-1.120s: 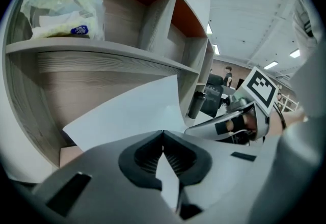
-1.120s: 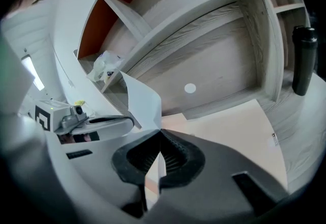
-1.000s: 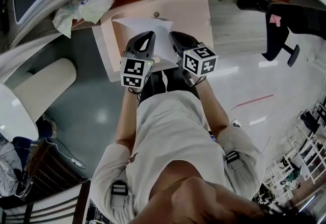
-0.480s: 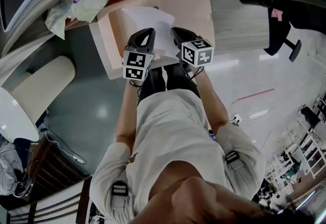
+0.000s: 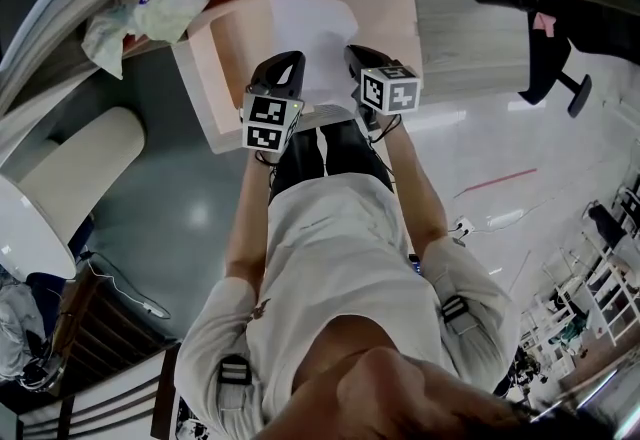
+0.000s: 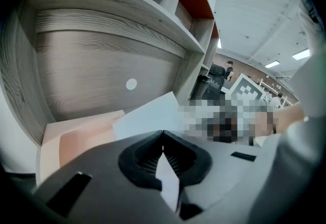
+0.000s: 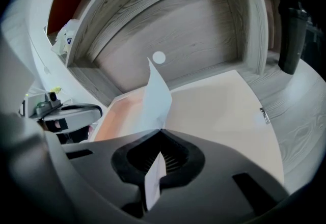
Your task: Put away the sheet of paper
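A white sheet of paper (image 5: 312, 38) hangs over the open pale pink drawer (image 5: 395, 18) in the head view. My left gripper (image 5: 288, 78) is shut on its near left edge and my right gripper (image 5: 352, 68) is shut on its near right edge. In the left gripper view the sheet of paper (image 6: 153, 116) spreads ahead of the closed jaws, and a strip of it shows between the pads. In the right gripper view the sheet of paper (image 7: 155, 98) stands edge-on from the closed jaws, above the drawer (image 7: 224, 106).
A grey wood shelf unit (image 7: 188, 24) with a round white knob (image 7: 159, 57) rises behind the drawer. A crumpled plastic bag (image 5: 150, 8) lies on the shelf at left. A black office chair (image 5: 545, 38) stands to the right, and a white rounded unit (image 5: 60, 188) to the left.
Both grippers have carried the sheet forward, farther over the open drawer. More of the drawer's inside now lies under the paper.
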Demonstrator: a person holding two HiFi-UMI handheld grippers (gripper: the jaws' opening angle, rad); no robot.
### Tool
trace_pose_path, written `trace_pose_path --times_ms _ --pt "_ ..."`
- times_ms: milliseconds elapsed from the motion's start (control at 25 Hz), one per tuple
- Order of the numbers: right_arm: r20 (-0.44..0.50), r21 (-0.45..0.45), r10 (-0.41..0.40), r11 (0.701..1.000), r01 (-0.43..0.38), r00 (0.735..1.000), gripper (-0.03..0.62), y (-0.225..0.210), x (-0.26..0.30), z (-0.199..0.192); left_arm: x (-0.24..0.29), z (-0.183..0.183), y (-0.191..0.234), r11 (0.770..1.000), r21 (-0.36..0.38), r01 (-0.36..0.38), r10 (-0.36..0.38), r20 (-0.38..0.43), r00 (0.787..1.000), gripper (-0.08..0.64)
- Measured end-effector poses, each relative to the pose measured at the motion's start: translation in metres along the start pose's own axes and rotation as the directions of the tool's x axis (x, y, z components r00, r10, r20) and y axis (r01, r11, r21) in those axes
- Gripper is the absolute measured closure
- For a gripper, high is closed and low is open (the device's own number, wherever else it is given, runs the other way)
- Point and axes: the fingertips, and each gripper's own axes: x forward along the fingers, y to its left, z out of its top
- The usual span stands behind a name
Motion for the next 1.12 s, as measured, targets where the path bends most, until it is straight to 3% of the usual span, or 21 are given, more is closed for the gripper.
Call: trace_pose_path --times_ms 520,920,1120 --pt "-0.04 0.031 -0.041 0.999 0.042 0.998 0.574 -0.023 0.024 -0.009 0.005 -0.013 0.008 1.0 -0.008 -0.004 0.003 -0.028 1.0 0.54" --pt "-0.026 0.096 -0.027 0.995 0.029 0.999 0.574 -0.01 0.047 0.0 -0.003 -0.022 0.019 0.999 -0.04 -0.021 0.02 -0.03 0.999 0.54" --pt "-0.034 0.084 -0.012 0.996 0.014 0.999 0.574 0.003 0.058 0.003 -0.006 -0.025 0.026 0.998 -0.053 -0.031 0.03 -0.028 0.999 0.54"
